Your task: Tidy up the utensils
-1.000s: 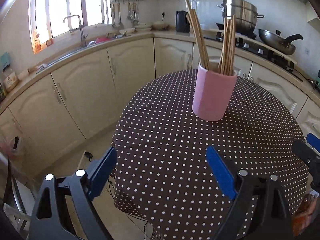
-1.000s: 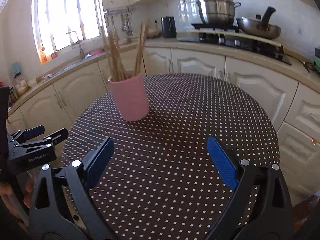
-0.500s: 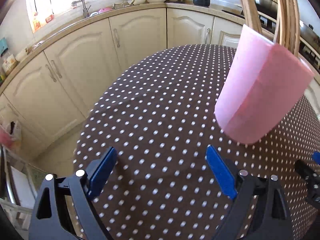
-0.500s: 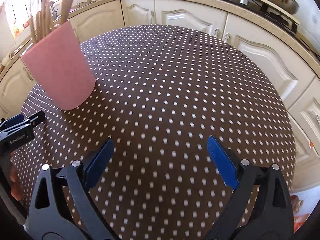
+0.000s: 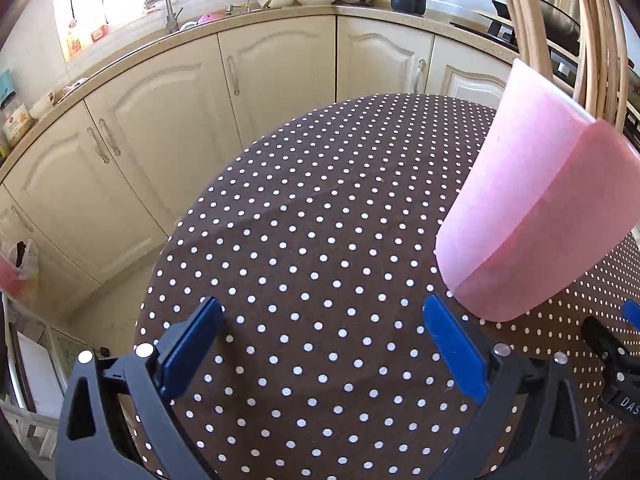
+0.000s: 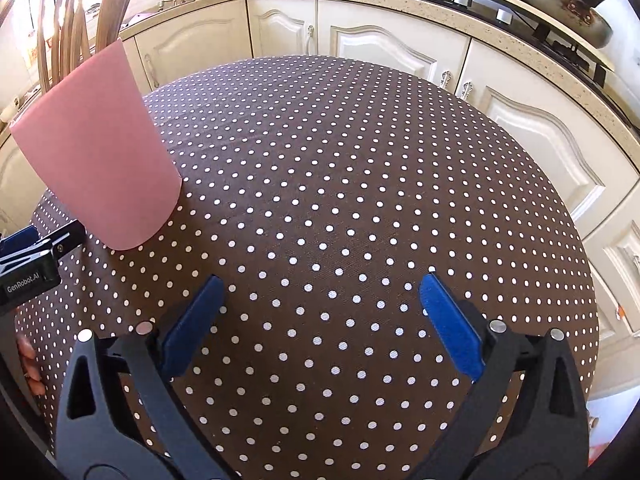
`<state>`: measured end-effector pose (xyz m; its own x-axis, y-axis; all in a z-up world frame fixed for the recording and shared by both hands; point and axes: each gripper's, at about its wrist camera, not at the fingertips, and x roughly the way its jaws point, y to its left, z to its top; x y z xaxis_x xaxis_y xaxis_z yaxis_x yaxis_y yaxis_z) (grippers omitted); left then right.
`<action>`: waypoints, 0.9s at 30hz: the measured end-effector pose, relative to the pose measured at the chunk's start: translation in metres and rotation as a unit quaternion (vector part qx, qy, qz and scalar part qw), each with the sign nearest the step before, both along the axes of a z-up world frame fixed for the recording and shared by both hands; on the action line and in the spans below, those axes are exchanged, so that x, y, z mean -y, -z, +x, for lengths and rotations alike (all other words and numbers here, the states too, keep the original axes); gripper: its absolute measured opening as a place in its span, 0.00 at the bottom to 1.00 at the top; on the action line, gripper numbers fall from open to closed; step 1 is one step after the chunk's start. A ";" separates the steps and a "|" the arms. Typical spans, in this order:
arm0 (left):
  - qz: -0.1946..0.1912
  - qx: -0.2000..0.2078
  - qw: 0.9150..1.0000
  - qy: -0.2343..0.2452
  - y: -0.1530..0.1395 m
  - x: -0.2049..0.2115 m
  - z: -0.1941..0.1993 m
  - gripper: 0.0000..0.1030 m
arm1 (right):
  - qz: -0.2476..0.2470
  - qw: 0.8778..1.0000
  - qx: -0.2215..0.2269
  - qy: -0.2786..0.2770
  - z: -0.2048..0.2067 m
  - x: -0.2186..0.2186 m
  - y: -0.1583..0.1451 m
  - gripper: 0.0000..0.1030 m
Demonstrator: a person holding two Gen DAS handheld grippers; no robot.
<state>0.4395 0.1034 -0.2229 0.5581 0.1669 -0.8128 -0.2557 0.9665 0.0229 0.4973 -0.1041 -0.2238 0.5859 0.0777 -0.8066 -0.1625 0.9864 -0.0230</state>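
My left tool (image 5: 320, 324) was spreading its blue pads with nothing between them; my right tool (image 6: 320, 300) stood spread and empty too. Both hung over the round table in its brown, white-dotted cloth (image 6: 340, 184). Between them stood the tall pink cup (image 5: 532, 216), holding what looked like wooden chopsticks (image 5: 600, 40), just beside my left tool's right pad.

Chopsticks (image 5: 600, 40) (tops cut off)

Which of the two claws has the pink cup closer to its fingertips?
The left claw: the pink cup stands just beyond its right blue fingertip. The right claw has bare dotted cloth ahead and the cup well off to its left.
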 end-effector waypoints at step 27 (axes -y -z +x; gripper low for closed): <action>0.000 0.000 1.000 0.000 0.000 0.000 0.001 0.96 | 0.000 1.000 0.000 0.000 -0.001 -0.001 0.000 0.94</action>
<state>0.4406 0.1033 -0.2233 0.5579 0.1667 -0.8130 -0.2556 0.9665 0.0227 0.4961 -0.1036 -0.2243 0.5866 0.0771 -0.8062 -0.1624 0.9864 -0.0239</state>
